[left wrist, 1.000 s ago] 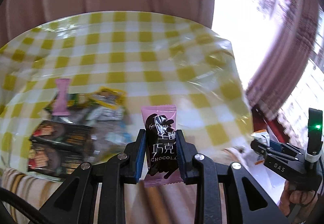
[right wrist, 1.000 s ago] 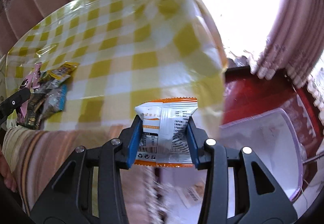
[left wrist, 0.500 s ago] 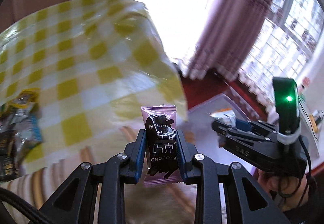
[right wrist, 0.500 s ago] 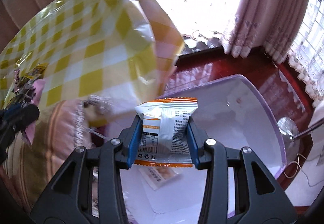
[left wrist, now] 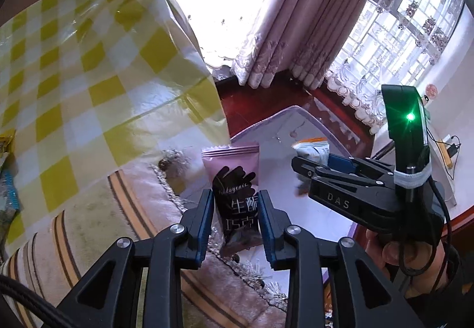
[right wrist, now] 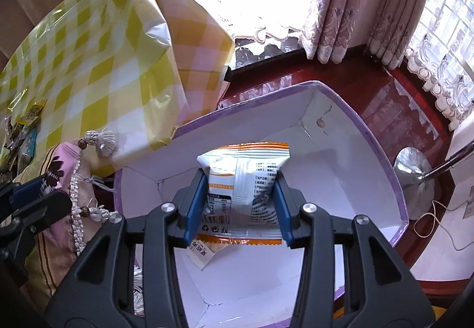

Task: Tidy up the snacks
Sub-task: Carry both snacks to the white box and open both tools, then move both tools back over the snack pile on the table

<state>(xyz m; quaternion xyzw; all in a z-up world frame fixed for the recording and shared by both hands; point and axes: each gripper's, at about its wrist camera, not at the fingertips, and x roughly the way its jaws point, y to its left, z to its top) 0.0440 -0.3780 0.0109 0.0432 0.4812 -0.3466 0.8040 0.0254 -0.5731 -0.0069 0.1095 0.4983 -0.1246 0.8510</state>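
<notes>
My left gripper (left wrist: 235,200) has a pink-and-black chocolate packet (left wrist: 234,177) upright between its blue pads. Its jaws are opening and the packet's lower end looks blurred. It hangs over the fringed edge of the table, beside a white box with a purple rim (left wrist: 284,132). My right gripper (right wrist: 240,180) holds a white-and-orange snack packet (right wrist: 243,168) above the inside of the box (right wrist: 340,168). Its jaws are opening too, with the pads still against the packet. One more packet (right wrist: 201,254) lies on the box floor.
A yellow checked tablecloth (right wrist: 89,61) hangs over the table at the left, with a pile of snacks (right wrist: 20,132) at its far left. The box stands on a red wooden floor (right wrist: 385,97). A round metal stand base (right wrist: 411,174) sits to its right; curtains hang behind.
Both grippers have swung right, away from the table and the snack pile. The right one now hangs over the box with its packet; the left one has come beside it at the table's edge.
</notes>
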